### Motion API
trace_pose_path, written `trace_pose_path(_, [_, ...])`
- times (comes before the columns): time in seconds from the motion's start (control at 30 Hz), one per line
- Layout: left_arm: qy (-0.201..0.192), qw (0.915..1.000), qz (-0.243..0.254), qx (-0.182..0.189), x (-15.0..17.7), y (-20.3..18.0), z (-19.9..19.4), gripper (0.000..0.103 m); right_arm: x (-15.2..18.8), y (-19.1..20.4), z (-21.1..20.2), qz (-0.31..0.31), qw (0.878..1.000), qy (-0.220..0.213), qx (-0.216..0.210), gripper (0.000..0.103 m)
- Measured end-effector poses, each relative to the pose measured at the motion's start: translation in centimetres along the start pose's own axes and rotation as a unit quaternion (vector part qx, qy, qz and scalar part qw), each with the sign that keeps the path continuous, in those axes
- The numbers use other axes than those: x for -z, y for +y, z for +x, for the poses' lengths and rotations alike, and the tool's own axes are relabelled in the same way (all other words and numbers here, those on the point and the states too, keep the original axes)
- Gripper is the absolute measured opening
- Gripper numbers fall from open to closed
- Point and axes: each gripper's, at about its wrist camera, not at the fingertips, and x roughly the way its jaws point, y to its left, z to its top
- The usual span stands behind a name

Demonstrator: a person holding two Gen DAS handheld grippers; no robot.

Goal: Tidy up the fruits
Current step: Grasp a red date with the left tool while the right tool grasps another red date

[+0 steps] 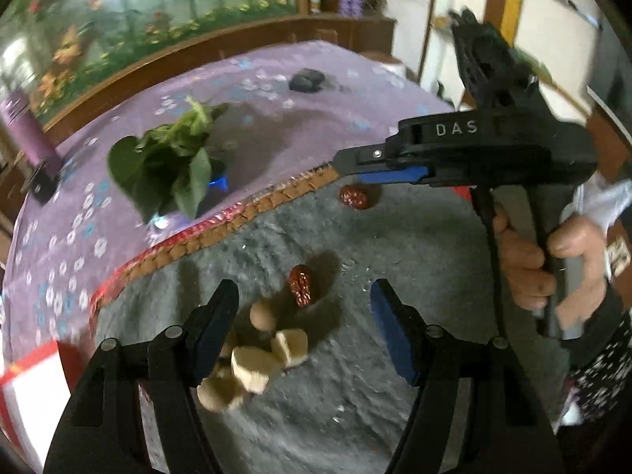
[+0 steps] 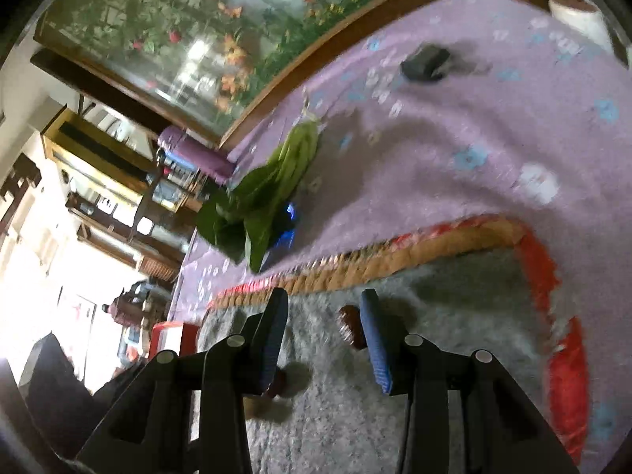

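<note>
Sorting looks barely begun — red dates (image 1: 303, 290) and pale chunks (image 1: 252, 367) lie loose on the grey mat (image 1: 395, 355); left gripper (image 1: 304, 328) gapes wide and empty, right gripper (image 2: 324, 339) stands narrower, seemingly not yet clamping its date (image 2: 349, 326).

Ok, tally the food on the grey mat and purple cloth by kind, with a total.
Red dates: 2, one near the mat's middle, one by the far border
Tan pieces: about 5, in a pile; some hide behind the left gripper's finger
Leafy greens: 1 bunch
Total: about 8

Dates (image 1: 303, 290) on mat (image 1: 395, 355), leaves (image 1: 170, 166) behind.
</note>
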Motion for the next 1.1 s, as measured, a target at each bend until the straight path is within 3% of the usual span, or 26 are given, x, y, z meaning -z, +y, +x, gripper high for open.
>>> trace_pose_path(0.17, [0.005, 0.9991, 0.04, 0.013, -0.2, -1.2, 1.1, 0.068, 0.4, 0.5, 1.4, -0.017, 0.999, 0.017, 0.036, 0.038])
trace_pose_path(0.33, [0.027, 0.9991, 0.015, 0.028, -0.3, -0.7, 3.2, 0.068, 0.5, 0.8, 1.7, -0.035, 0.998, 0.015, 0.055, 0.034])
trace_pose_path(0.4, [0.028, 0.9991, 0.011, 0.032, -0.3, -0.8, 3.5, 0.068, 0.5, 1.1, 1.8, -0.048, 0.996, 0.016, 0.073, 0.027])
trace_pose_path(0.57, [0.037, 0.9986, 0.006, 0.037, -0.6, -1.0, 4.3, 0.064, 0.8, 2.1, 1.9, -0.086, 0.991, 0.021, 0.103, 0.026])
trace_pose_path(0.83, [0.04, 0.9983, -0.002, 0.042, -0.9, -1.0, 5.8, 0.056, 0.6, 1.6, 1.7, -0.067, 0.994, 0.034, 0.083, 0.029])
trace_pose_path(0.93, [0.038, 0.9983, -0.018, 0.04, -1.0, -0.4, 5.8, 0.042, 0.4, 1.5, 1.5, -0.059, 0.995, 0.041, 0.062, 0.032])
trace_pose_path(1.0, [0.034, 0.9978, -0.037, 0.043, -1.0, 0.3, 5.6, 0.026, 0.4, 1.5, 1.4, -0.055, 0.996, 0.048, 0.044, 0.032])
trace_pose_path(1.07, [0.029, 0.9974, -0.052, 0.041, -1.0, 1.0, 5.7, 0.016, 0.6, 1.9, 1.5, -0.065, 0.995, 0.05, 0.048, 0.032])
trace_pose_path(1.1, [0.026, 0.9969, -0.061, 0.042, -0.9, 1.3, 5.6, 0.016, 0.8, 2.2, 1.7, -0.077, 0.994, 0.052, 0.057, 0.032])
